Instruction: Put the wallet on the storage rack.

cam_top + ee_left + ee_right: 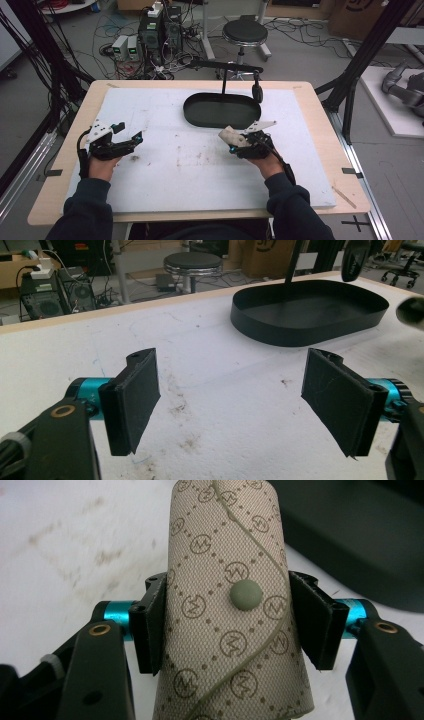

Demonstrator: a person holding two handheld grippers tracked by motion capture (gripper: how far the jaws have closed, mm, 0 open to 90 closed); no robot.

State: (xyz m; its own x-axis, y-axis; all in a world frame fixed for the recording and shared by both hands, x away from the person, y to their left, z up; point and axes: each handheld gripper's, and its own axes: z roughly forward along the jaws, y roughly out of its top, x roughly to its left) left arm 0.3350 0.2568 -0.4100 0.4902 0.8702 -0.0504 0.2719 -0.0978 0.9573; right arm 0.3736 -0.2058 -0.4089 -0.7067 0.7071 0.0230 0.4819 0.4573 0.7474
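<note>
Cables, computer boxes and a round stool [244, 33] crowd the floor beyond a wooden table [320, 125] topped with a scuffed white board [200, 165]. Toward its far edge sits an oval black tray [221, 110]. Right gripper [235, 145] is clenched on a beige monogrammed pouch [232, 136], just off the board beside the tray's near rim. Left gripper [129, 137] stands released, nothing between its pads. Judgement: pickup done, transfer in hand; next move calls for carrying the pouch over the rim before release. Right gripper view adds a snap button [245, 595] and printed weave; high view gives the layout.
</note>
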